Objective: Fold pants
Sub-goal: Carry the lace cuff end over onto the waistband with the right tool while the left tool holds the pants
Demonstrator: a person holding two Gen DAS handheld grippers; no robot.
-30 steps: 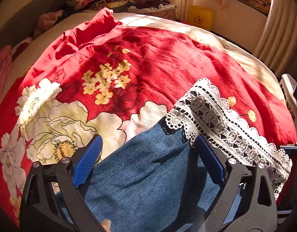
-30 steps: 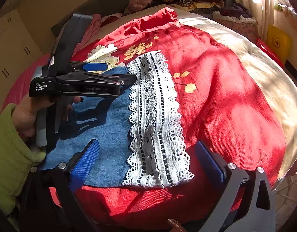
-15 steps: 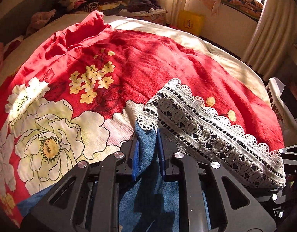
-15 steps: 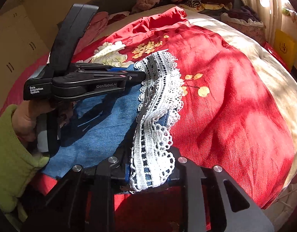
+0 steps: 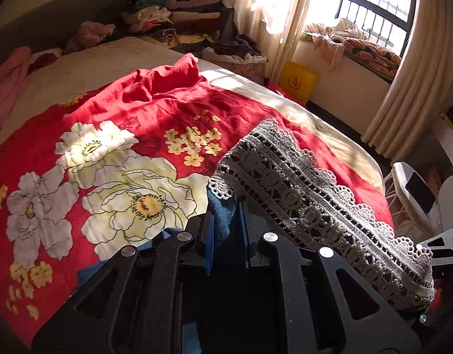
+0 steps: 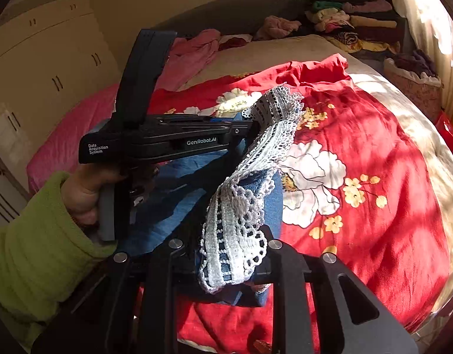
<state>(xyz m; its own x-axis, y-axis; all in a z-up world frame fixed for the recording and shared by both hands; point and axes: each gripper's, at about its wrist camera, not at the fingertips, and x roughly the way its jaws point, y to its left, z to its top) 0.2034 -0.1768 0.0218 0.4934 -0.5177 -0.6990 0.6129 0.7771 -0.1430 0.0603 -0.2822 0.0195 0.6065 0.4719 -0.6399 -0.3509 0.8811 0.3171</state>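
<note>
1. Left gripper (image 5: 226, 227): jaws narrow, clamped on the blue denim of the pants (image 5: 223, 215) just behind the lace hem (image 5: 309, 203).
2. Right gripper (image 6: 226, 265): jaws narrow, pinching the other end of the lace hem (image 6: 241, 224).
3. Hem hangs lifted between both grippers; denim trails down to the red floral bedspread (image 6: 374, 159).
4. Folded clothes pile (image 5: 179, 20) sits at the far end of the bed.
</note>
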